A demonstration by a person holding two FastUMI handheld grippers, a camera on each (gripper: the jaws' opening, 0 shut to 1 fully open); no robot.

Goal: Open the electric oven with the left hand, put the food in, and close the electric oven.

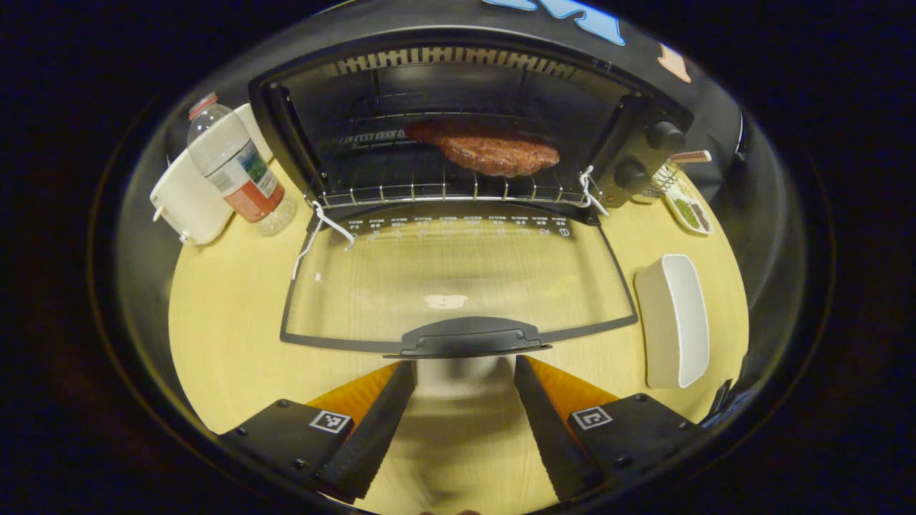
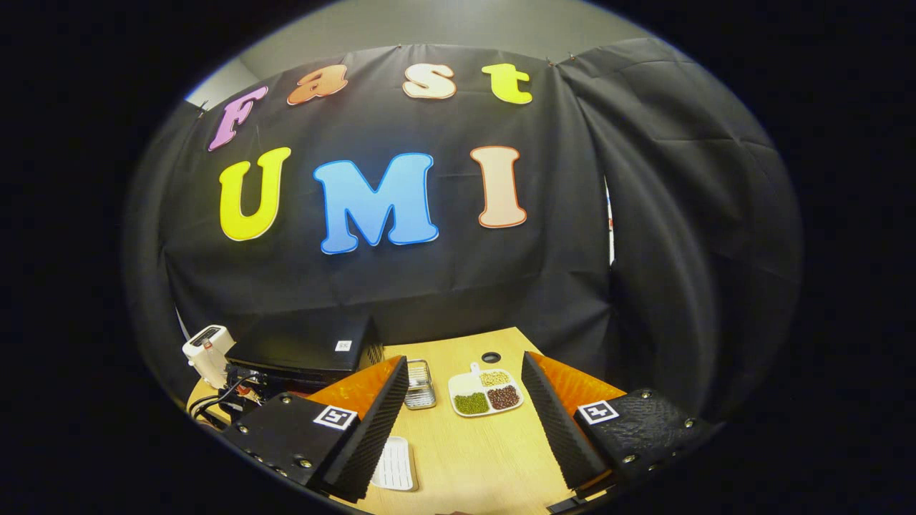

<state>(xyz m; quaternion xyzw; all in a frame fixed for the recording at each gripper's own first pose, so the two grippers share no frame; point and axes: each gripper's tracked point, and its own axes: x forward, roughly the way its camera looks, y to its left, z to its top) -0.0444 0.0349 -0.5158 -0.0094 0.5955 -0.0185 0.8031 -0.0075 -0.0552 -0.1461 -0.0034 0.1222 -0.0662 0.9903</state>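
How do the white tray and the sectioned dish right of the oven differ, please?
The tray is a plain, empty oblong; the dish is split into compartments holding green, brown and pale bits, as the right gripper view makes plainer. The tray lies nearer the left gripper, beside the open door; the dish sits farther back by the knobs. Both are white and rest on the table.

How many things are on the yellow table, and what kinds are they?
Electric oven: 1
Meat patty: 1
Water bottle: 1
White appliance: 1
White rectangular dish: 1
Divided plate of beans: 1
Small wire rack: 1
Total: 7
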